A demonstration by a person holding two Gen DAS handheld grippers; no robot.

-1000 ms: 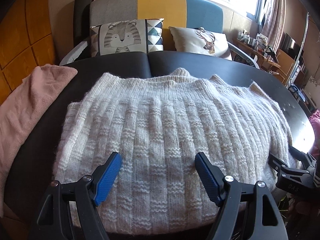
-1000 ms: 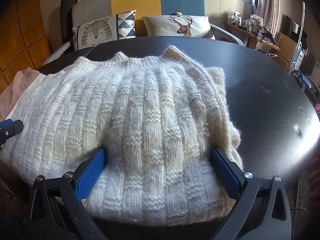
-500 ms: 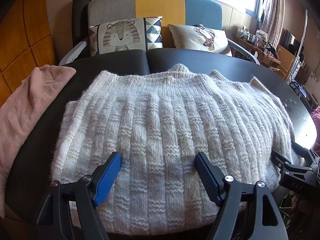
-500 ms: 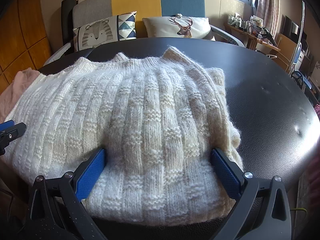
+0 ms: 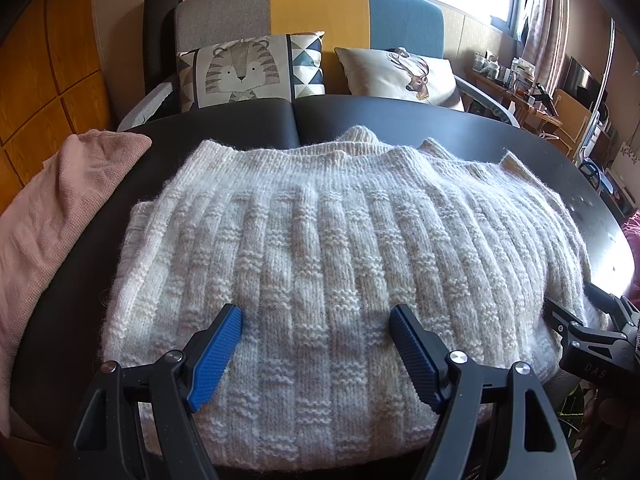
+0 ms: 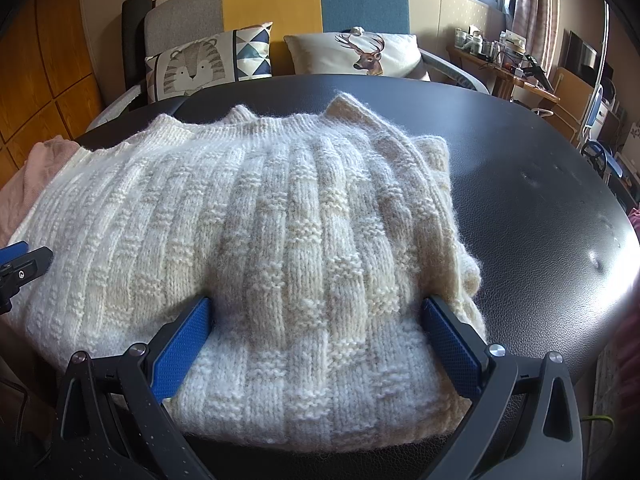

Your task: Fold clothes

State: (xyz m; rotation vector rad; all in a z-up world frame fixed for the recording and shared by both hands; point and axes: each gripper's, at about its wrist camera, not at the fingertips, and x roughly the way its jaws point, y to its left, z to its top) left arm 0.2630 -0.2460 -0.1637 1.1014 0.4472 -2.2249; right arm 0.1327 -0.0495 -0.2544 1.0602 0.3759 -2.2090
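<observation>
Risk of an uneven fold: thick, springy knit likely to bulge or spring back if lifted from the near hem at two unequal heights — judged from the loft of the fabric. Risk of snagging: loose fuzzy yarn prone to catching on the ribbed blue pads [image 5: 214, 354] if closed on a single layer only. Risk of dragging: stacked layers at the sweater's right edge, nearest the bare worktop [image 6: 540, 184], likely to slide apart if pulled sideways rather than raised. Risk of collision: both claws working the same near hem, the right one visible at the sweater's right edge in the left wrist view. Left claw [image 5: 316, 330] spread wide over the near hem of the sweater [image 5: 328, 240], holding nothing, pads apparently resting on or just above the knit — contact not certain. Right claw [image 6: 316, 322] likewise wide, straddling a raised hump of knit at the near hem, gripping nothing. Sweater: cream, chunky rib-and-block pattern, fuzzy surface, lying flat on the dark worktop with its near hem at the worktop's near edge. Far edge of the sweater uneven, with several ribbed points sticking up, suggesting sleeves or sides already turned in; right side showing extra layers. Pink garment [image 5: 56, 216] lying left of the sweater, draped over the worktop's edge, close beside it but apparently not touching. Sofa with two cushions beyond the sweater's far edge.
</observation>
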